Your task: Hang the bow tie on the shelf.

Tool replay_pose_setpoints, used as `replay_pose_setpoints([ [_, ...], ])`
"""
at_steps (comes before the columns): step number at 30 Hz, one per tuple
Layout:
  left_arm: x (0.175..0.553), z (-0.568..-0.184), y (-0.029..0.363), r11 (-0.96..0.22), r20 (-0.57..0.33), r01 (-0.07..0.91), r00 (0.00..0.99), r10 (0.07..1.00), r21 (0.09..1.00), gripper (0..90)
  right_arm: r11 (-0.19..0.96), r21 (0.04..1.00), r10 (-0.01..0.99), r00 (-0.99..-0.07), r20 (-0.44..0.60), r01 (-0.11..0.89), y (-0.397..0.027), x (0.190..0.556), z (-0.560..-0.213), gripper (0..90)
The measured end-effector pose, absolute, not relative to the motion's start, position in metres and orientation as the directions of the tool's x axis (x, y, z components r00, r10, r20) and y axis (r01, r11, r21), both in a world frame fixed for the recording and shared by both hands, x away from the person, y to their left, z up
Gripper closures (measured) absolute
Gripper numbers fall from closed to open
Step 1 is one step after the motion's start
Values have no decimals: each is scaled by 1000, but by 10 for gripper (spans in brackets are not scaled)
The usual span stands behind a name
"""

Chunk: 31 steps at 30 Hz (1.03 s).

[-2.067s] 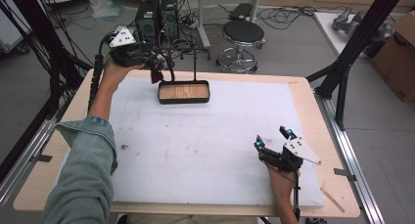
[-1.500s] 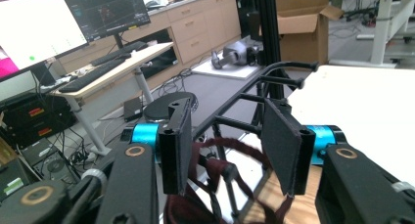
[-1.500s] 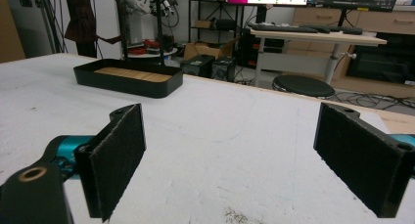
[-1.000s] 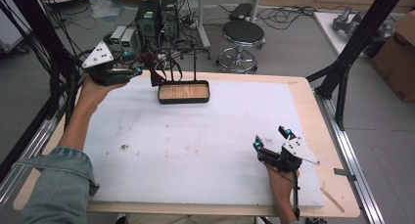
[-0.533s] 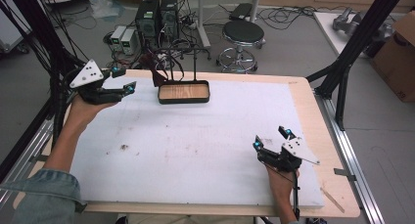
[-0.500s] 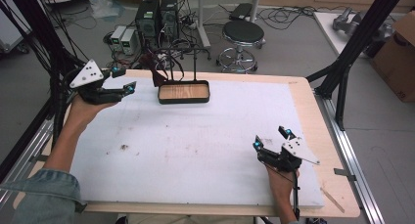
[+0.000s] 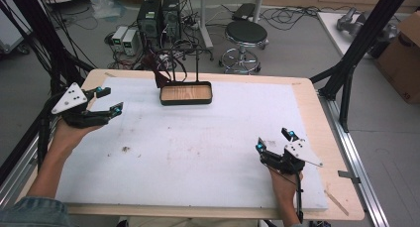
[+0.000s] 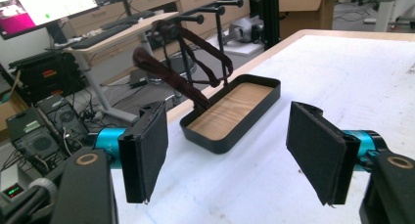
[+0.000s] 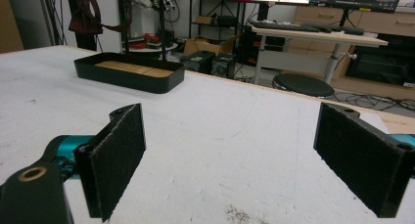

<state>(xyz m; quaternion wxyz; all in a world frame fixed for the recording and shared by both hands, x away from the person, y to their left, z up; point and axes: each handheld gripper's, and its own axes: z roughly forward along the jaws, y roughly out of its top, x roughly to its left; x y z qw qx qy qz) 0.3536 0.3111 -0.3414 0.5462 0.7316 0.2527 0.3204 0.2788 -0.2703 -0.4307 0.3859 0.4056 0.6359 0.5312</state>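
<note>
A black tray (image 7: 185,102) with a wooden floor sits at the far middle of the white mat (image 7: 198,157). A thin black stand (image 7: 184,63) rises from it, and a dark red strap (image 7: 161,78) hangs from its pegs. My left gripper (image 7: 111,99) hovers at the mat's left edge, well left of the tray; its jaws have just been opening and hold nothing. In the left gripper view the left gripper (image 8: 225,150) faces the tray (image 8: 254,117) and the strap (image 8: 166,75). My right gripper (image 7: 273,140) rests open at the front right. The right gripper (image 9: 230,150) is empty, and the tray (image 9: 127,79) lies far off.
The mat covers most of a wooden table (image 7: 317,118). Behind the far edge stand a round stool (image 7: 246,33) and computer cases (image 7: 158,16) among cables. A cardboard box (image 7: 403,53) is on the floor at the right. Black frame posts (image 7: 359,43) flank the table.
The left hand has drawn away from the stand, moving left, toward the near side and lower. Its jaws have spread wider. The right hand has stayed put.
</note>
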Motion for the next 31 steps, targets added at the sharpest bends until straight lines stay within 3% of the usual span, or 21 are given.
replay_pose_setpoints([
  [31, 316, -395, 325, -257, 139, 98, 635, 760, 961, 280, 103, 988, 931, -360, -54, 118, -271, 279, -431, 110],
])
